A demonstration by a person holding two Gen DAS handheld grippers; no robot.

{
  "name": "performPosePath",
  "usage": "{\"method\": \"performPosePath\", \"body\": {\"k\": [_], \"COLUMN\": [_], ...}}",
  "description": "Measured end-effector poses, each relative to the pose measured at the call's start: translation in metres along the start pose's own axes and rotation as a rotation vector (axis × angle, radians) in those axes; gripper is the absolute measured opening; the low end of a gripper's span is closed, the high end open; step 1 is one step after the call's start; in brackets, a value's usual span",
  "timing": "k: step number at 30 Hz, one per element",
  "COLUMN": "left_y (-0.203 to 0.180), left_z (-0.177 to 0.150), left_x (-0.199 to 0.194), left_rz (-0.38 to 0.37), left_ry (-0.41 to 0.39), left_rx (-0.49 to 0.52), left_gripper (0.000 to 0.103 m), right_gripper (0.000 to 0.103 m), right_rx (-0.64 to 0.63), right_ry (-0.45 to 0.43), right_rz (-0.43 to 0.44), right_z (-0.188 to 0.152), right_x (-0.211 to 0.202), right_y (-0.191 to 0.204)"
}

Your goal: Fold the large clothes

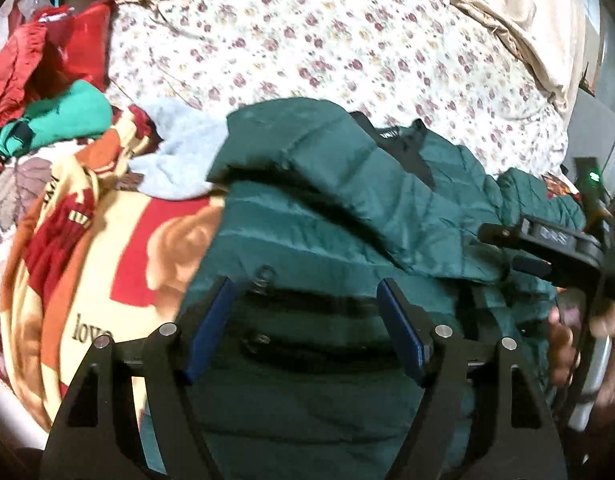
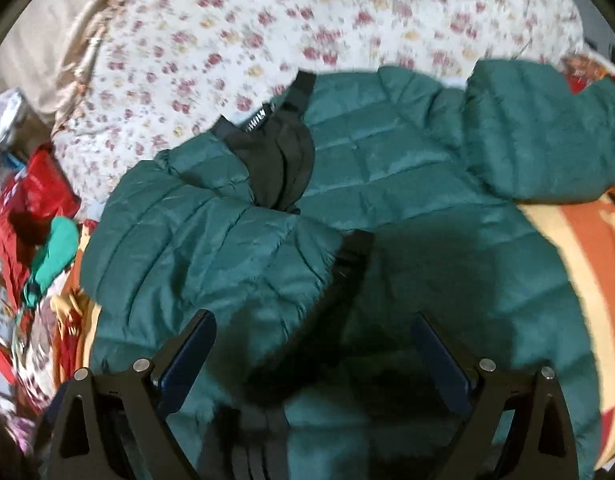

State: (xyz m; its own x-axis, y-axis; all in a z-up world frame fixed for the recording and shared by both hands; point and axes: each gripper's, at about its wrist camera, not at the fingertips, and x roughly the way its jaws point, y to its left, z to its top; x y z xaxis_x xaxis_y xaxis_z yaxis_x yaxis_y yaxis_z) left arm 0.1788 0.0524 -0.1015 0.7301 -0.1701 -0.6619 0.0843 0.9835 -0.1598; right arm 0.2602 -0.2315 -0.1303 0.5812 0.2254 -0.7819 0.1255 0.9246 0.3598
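Although the dark green quilted puffer jacket [image 2: 407, 152] already has one sleeve [image 2: 195, 240] laid across its body, folding is judged only partly done. The jacket lies on the bed, its near part over the cream, red and orange printed blanket [image 1: 107, 260] and its far part on the white floral bedsheet [image 1: 307, 40], with the black collar lining [image 2: 279, 160] at the far side. The other sleeve [image 2: 547, 132] is bunched at the far right and not yet folded in. The left gripper [image 1: 303, 312] hovers over the near hem with its jaws apart, gripping nothing. The right gripper [image 2: 311, 344] also stands wide apart and empty above the jacket's middle. Remaining, by judgement: second sleeve, then doubling the body.
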Motion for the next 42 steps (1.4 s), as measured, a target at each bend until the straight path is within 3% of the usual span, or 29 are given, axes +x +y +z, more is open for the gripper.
{"method": "performPosePath", "body": {"k": [1,2,4,6,9,13,17,22,24,25,26,29,32,35,39,42], "left_y": [0.002,0.004,0.005,0.006,0.008,0.010,0.011,0.007,0.005,0.003,0.002,-0.003,-0.006,-0.008,-0.010,-0.012], "left_z": [-0.001,-0.002,-0.003,-0.004,-0.007,-0.008,-0.010,-0.012,-0.012,-0.012,-0.012,-0.013,-0.015,-0.017,-0.021,-0.024], "left_x": [0.001,0.002,0.006,0.008,0.010,0.017,0.025,0.036,0.039,0.041,0.042,0.044,0.044,0.043,0.044,0.045], "left_rz": [0.013,0.027,0.061,0.072,0.072,0.078,0.081,0.112,0.123,0.129,0.132,0.155,0.170,0.178,0.195,0.210], "left_ry": [-0.005,-0.007,-0.004,0.000,0.007,0.028,0.049,0.063,0.068,0.071,0.072,0.070,0.064,0.060,0.060,0.049], "left_rx": [0.005,0.011,0.028,0.034,0.037,0.027,0.018,0.045,0.052,0.057,0.060,0.080,0.094,0.095,0.101,0.112], "left_gripper": [0.075,0.074,0.074,0.074,0.074,0.074,0.074,0.074,0.074,0.074,0.075,0.075,0.075,0.075,0.075,0.075], "right_gripper": [0.073,0.041,0.025,0.018,0.017,0.016,0.016,0.017,0.031,0.047,0.051,0.051,0.053,0.057,0.057,0.057], "right_rx": [0.005,-0.004,-0.041,-0.095,-0.123,-0.106,-0.088,-0.062,-0.012,0.014,0.020,0.043,0.055,0.071,0.170,0.335], "right_ry": [0.022,0.052,0.079,0.031,-0.057,-0.100,-0.063,-0.005,0.020,0.033,0.033,0.030,-0.045,-0.108,-0.149,-0.183], "right_rz": [-0.001,-0.001,-0.001,-0.034,-0.098,-0.165,-0.217,-0.266,-0.252,-0.250,-0.240,-0.190,-0.126,-0.130,-0.186,-0.205], "right_z": [0.003,0.007,0.018,0.031,0.058,0.090,0.104,0.097,0.093,0.091,0.091,0.094,0.091,0.082,0.076,0.068], "right_x": [0.007,0.012,0.013,0.001,-0.018,-0.017,0.013,0.053,0.067,0.072,0.073,0.053,0.009,-0.034,-0.067,-0.087], "right_y": [0.001,0.003,0.010,0.018,0.020,0.011,-0.006,-0.024,-0.037,-0.044,-0.047,-0.056,-0.071,-0.103,-0.177,-0.247]}}
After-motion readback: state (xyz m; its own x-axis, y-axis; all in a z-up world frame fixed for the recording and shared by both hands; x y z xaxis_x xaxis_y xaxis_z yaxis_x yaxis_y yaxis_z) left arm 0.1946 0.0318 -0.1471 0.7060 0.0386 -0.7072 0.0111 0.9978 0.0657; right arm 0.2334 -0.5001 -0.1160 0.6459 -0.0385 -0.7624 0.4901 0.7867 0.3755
